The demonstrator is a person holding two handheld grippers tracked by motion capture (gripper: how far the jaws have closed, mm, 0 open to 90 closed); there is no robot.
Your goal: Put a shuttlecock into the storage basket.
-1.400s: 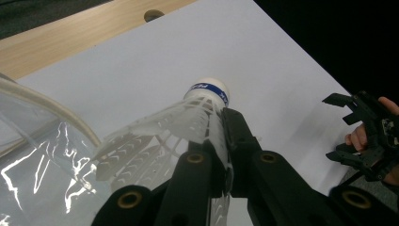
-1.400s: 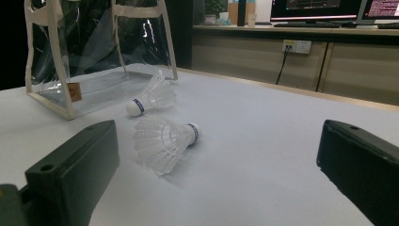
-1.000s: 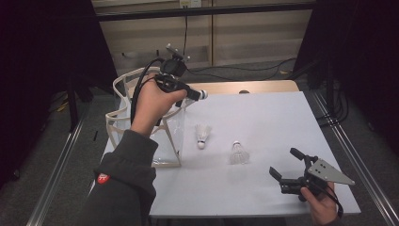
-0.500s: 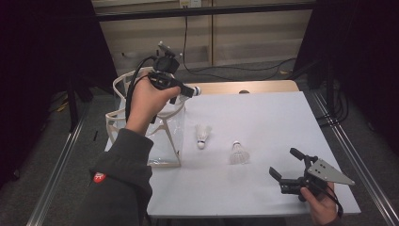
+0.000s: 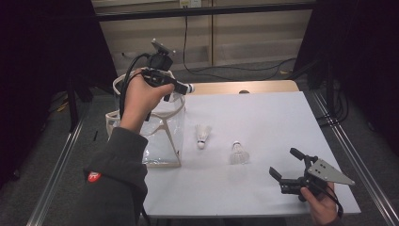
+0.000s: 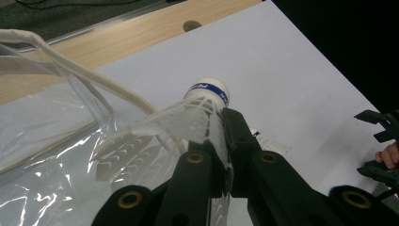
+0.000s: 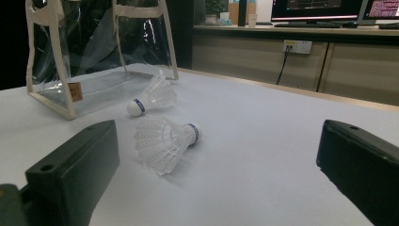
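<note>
Left gripper (image 5: 181,88): raised above the table, jaws closed on the feather skirt of a shuttlecock (image 6: 197,113); the cork head with its blue band points forward past the jaw tips, and in the high view shows as a white tip at the gripper's front end. Directly below and just behind this gripper stands a clear plastic bag (image 5: 162,136) with cream-coloured trim and handles; in the left gripper view the bag's handles and clear film lie to the left of the jaws, close under the held shuttlecock's feathers. Right gripper (image 5: 286,165): held low at the near right part of the white table (image 5: 282,122), jaws spread wide apart with nothing between them, grey three-cornered plate on top, a hand (image 5: 320,205) grasping it from below. Ahead of the right gripper's jaws, on the table surface, lies a second shuttlecock (image 7: 162,139) on its side, cork pointing right in the right gripper view, near but not touching the jaws. Farther ahead lies a third shuttlecock (image 7: 150,100), also on its side, cork toward the left, just in front of the bag's base. The two lying shuttlecocks are apart from each other. The two grippers are well apart, the left one high and beyond, the right one low and near.
</note>
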